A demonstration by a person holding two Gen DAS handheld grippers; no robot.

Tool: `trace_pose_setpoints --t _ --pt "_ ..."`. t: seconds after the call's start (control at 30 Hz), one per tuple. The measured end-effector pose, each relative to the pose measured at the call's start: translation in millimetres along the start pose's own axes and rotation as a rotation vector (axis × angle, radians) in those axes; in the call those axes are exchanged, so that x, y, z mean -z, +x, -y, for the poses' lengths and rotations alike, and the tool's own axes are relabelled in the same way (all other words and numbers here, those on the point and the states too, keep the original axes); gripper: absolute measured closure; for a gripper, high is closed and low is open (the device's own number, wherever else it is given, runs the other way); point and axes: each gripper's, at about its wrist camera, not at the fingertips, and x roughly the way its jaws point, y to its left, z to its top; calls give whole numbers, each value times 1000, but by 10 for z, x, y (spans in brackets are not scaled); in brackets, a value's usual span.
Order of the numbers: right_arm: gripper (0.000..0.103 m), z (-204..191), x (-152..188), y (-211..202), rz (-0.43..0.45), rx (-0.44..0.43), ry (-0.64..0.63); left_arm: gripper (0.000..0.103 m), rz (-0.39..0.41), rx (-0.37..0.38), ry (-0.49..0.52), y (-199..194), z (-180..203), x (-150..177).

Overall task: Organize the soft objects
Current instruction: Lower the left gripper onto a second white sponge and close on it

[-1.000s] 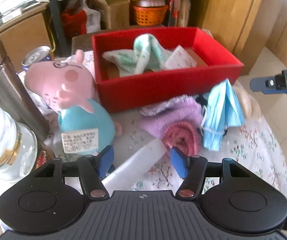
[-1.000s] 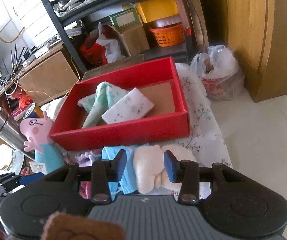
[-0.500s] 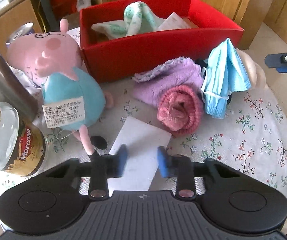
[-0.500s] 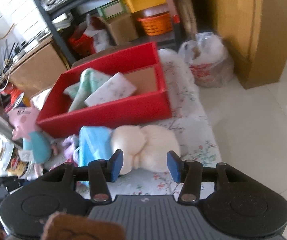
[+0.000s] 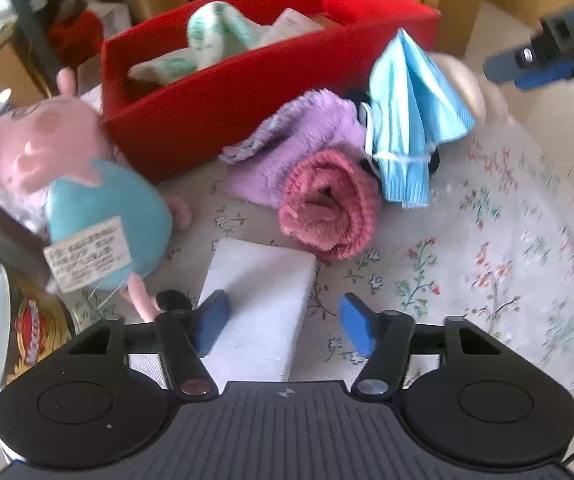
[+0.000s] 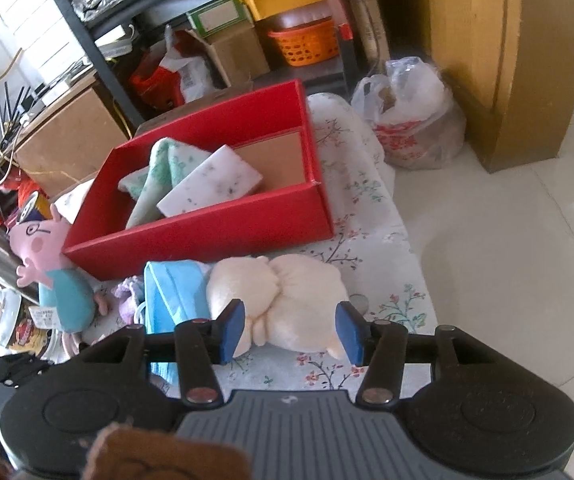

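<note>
Left view, left to right: pig plush [image 5: 99,204] is lying against the red box [image 5: 247,92] front wall, tag facing out. White sponge block [image 5: 259,300] is sitting flat on the floral worktop [image 5: 487,260] just ahead of the left hand-held gripper [image 5: 283,322]. Its jaws have just been opening and are standing wide; the left pad is overlapping the block's left edge, the right pad is clear of it, so nothing is gripped. The block should be light and springy: take it across its short width, mid-length, with a moderate squeeze. Next along: pink rolled cloth [image 5: 327,208], purple cloth [image 5: 299,148], blue face mask [image 5: 411,120], all limp; pinch them at a fold or bunch.

Right view: the right hand-held gripper [image 6: 293,330] is hovering over the cream plush [image 6: 279,300], jaws straddling it and just been opening. The pads are looking apart from the fabric, though the fisheye makes contact hard to call. It's squashy and non-fragile, so grab the body centre. The box already holds a green cloth [image 6: 155,176] and a speckled sponge [image 6: 211,188].
</note>
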Motion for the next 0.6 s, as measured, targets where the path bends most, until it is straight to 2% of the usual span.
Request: trace_pose_setpoints --t 0.03,0.2,0.27,0.5,0.6 --pt "80 -9 4 10 -3 0 -4 30 6 -15 11 3 15 -9" --pt "80 -25 21 25 -12 -10 -16 29 -11 -42 -5 81 -95 -34" --pt "80 -16 14 28 -14 -14 -13 25 -19 -64 7 146 -110 -25" --pt "79 7 12 12 -14 -25 -4 26 -37 -55 -21 198 -190 -59" --pt "79 20 -2 17 -13 -19 -2 40 -47 -31 -31 152 -166 -33"
